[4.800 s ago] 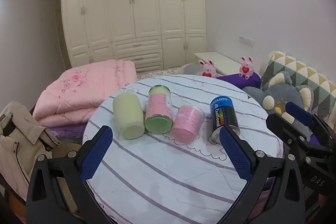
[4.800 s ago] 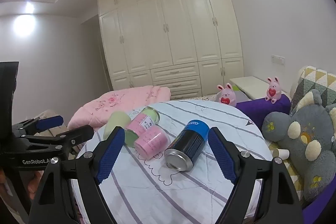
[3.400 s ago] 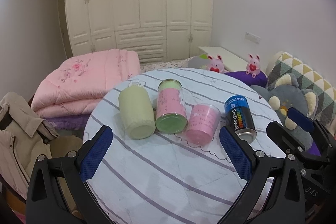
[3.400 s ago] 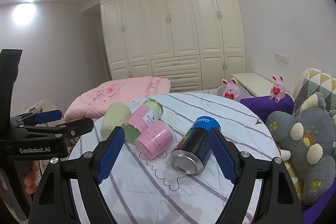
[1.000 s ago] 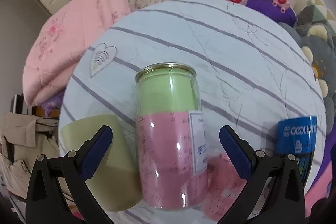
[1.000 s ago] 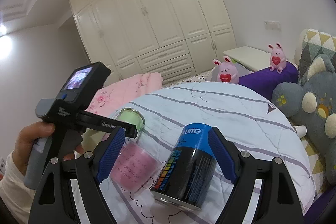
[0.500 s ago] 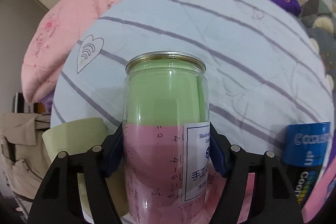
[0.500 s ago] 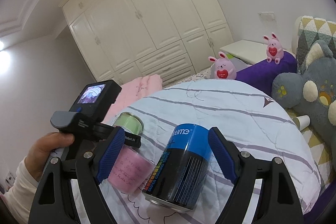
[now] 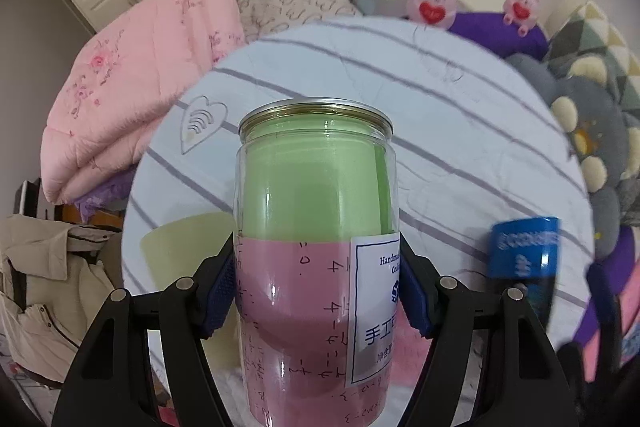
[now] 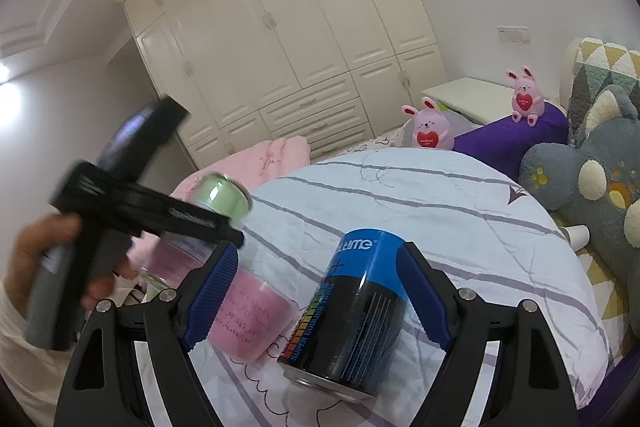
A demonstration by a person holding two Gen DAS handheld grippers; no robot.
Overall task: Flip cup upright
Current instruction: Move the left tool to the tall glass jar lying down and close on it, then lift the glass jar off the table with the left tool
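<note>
Lifting now: the left gripper (image 9: 316,291), already clamped on the clear green-and-pink plastic cup (image 9: 316,251), has raised it off the round striped tablecloth (image 9: 460,131); rightward, the right gripper (image 10: 316,297) stays spread around the blue-and-black can (image 10: 352,311).

The jar (image 9: 316,227) is clear glossy plastic with a shiny metal rim and a white paper label (image 9: 374,307). The can (image 10: 352,311) is glossy printed metal with a bare metal end. The pads (image 10: 212,291) are ribbed blue rubber-like material. The tablecloth (image 10: 440,211) is matt quilted cloth. The quilt (image 9: 132,79) is soft matt fabric.
</note>
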